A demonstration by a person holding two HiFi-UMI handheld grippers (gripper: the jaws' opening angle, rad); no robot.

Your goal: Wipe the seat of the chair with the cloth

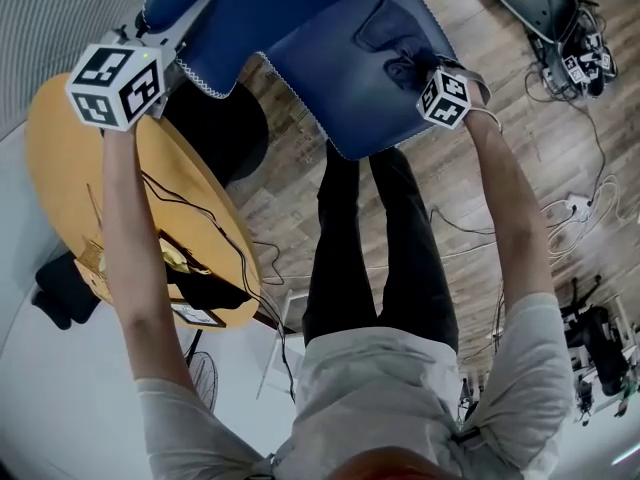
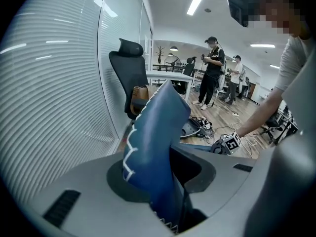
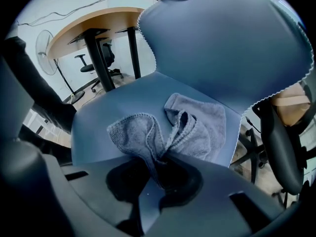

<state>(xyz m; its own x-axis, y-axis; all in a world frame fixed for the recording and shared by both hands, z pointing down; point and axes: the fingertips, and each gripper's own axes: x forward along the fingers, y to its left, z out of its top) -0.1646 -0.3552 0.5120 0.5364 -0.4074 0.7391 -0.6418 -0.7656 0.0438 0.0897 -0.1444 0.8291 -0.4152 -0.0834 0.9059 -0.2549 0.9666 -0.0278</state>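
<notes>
The blue chair [image 1: 300, 18] with white stitched edging stands at the top of the head view. My left gripper [image 1: 195, 18] is shut on the chair's stitched edge [image 2: 155, 142], which rises upright between its jaws. A grey cloth [image 3: 182, 127] lies bunched on the blue seat [image 3: 98, 127]. My right gripper [image 3: 158, 167] is shut on a fold of the cloth and rests low over the seat. In the head view the right gripper [image 1: 408, 68] sits at the seat's right side with the cloth [image 1: 385, 28] just ahead of it. The backrest [image 3: 227, 48] rises behind the cloth.
A round wooden table [image 1: 60, 168] is at the left, close to the chair, with cables and small items on it. A black office chair [image 2: 126, 73] stands by the blinds. People [image 2: 213, 68] stand far off. Cables [image 1: 570, 58] lie on the wood floor at right.
</notes>
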